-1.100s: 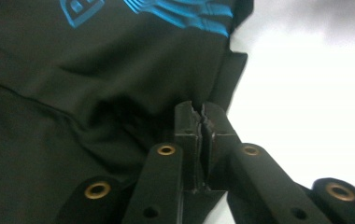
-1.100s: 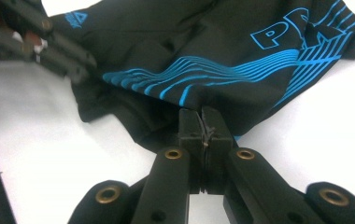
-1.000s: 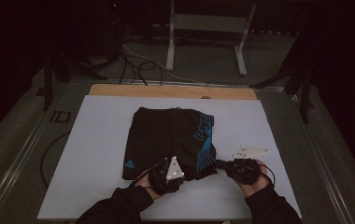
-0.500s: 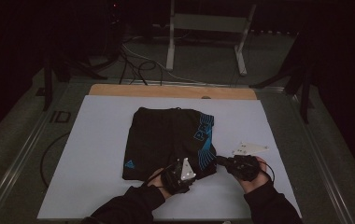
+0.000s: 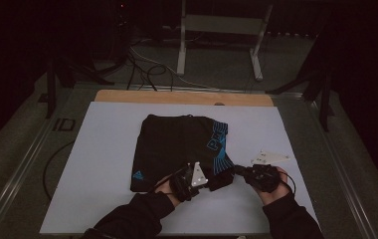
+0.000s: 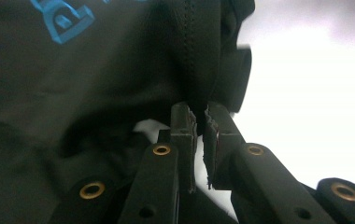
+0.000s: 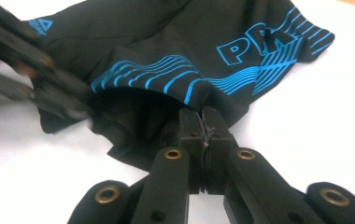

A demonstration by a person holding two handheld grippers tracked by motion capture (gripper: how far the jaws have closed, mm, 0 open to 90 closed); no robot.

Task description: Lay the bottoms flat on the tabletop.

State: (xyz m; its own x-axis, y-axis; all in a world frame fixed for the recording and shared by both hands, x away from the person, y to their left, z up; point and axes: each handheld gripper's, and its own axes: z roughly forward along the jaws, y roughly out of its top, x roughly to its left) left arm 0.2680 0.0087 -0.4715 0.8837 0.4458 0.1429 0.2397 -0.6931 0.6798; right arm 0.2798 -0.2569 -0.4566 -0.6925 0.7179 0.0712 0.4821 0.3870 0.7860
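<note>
Black shorts [image 5: 177,144] with blue print lie flat on the white table top [image 5: 102,164]. My left gripper [image 5: 224,179] is at the near hem, close to its right corner. Its jaws have just been closing. They now pinch a stitched fold of the shorts [image 6: 119,70] at the tips of the left gripper [image 6: 200,114], and the cloth there is raised a little. My right gripper [image 5: 237,170] sits just to the right, shut on the shorts' near right corner. In the right gripper view its jaws [image 7: 202,119] clamp the black cloth [image 7: 166,51], with the blurred left gripper [image 7: 59,98] nearby.
A wooden strip [image 5: 177,97] runs along the table's far edge. Beyond it stand a metal frame [image 5: 217,25] and loose cables [image 5: 142,64] on the floor. Bare white surface lies to either side of the shorts.
My left gripper has slid right along the near hem toward the right gripper and risen slightly, lifting the cloth. The right gripper has stayed put.
</note>
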